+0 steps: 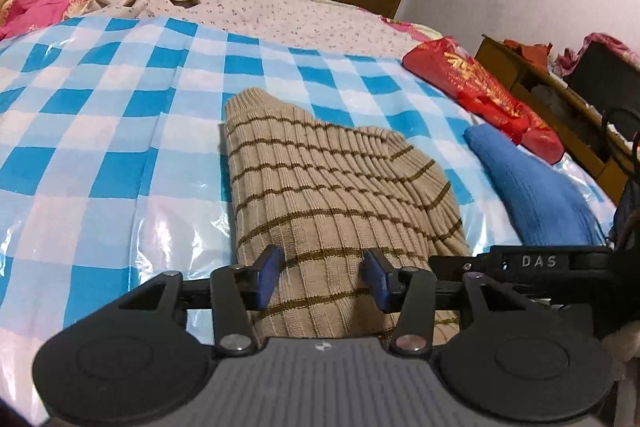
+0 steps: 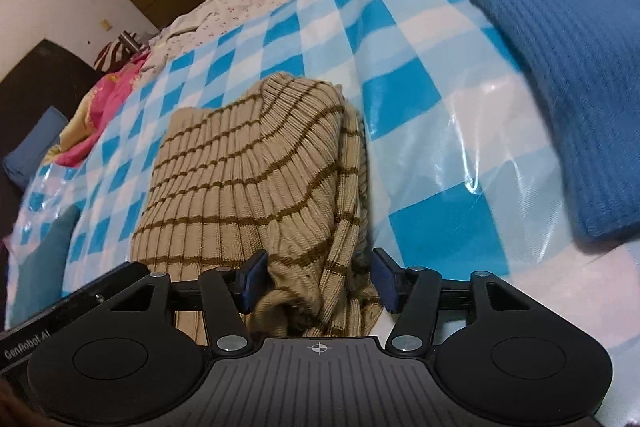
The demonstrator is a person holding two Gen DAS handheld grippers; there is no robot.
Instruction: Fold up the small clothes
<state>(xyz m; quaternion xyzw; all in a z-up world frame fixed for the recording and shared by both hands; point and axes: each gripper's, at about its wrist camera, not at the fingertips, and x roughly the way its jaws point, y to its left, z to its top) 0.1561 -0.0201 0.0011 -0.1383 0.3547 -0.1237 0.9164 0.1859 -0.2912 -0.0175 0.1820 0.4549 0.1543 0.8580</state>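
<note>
- Lying on a blue-and-white checked plastic sheet (image 1: 120, 131) over the bed, a beige ribbed sweater (image 1: 320, 179) with thin brown stripes is sitting partly folded, its layers doubled over one another.
- The left claw (image 1: 324, 277) is hovering at the sweater's near edge, its blue pads (image 1: 269, 275) standing apart with knit showing between them; whether they are touching the cloth cannot be told.
- The right claw (image 2: 320, 277) is sitting at the bunched near corner of the sweater, its pads (image 2: 252, 281) apart on either side of the crumpled fabric, not pressed shut on it.
- A folded blue knit (image 2: 568, 99) is lying on the sheet to the right of the sweater, well apart from it.
- A red package (image 1: 480, 95) is resting just beyond the knit.
- Pink bedding (image 1: 36, 3) is lying rumpled at the bed's far left.
</note>
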